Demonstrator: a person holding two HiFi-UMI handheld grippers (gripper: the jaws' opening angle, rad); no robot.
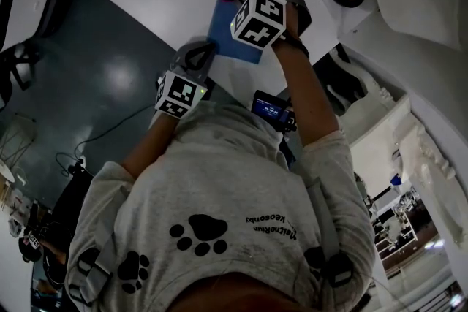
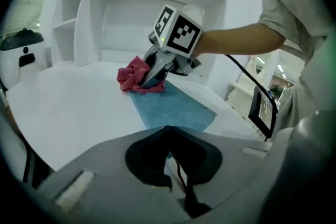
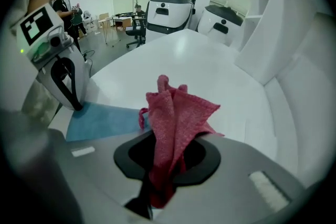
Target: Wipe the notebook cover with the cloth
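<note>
One crumpled red cloth (image 3: 176,118) is clamped in the right gripper (image 3: 169,139), touching the far end of one flat blue notebook (image 2: 170,107). The left gripper (image 2: 168,128), jaws together, rests its tips on that notebook's near corner.

Bench (image 2: 63,107): wide bare white top left of the notebook (image 2: 173,110) in the left gripper view, open to the near edge, with a narrower bare strip on the other side. Back: shelf unit (image 2: 131,18) closes the bench off. Notebook's far end taken by right gripper (image 2: 153,77) with bunched cloth (image 2: 131,76); near corner taken by left gripper (image 3: 75,102); blue cover between them bare. Beyond the cloth: long free bench, bounded on the right by a white panel (image 3: 294,71), with two white robots (image 3: 168,10) past its far end.
</note>
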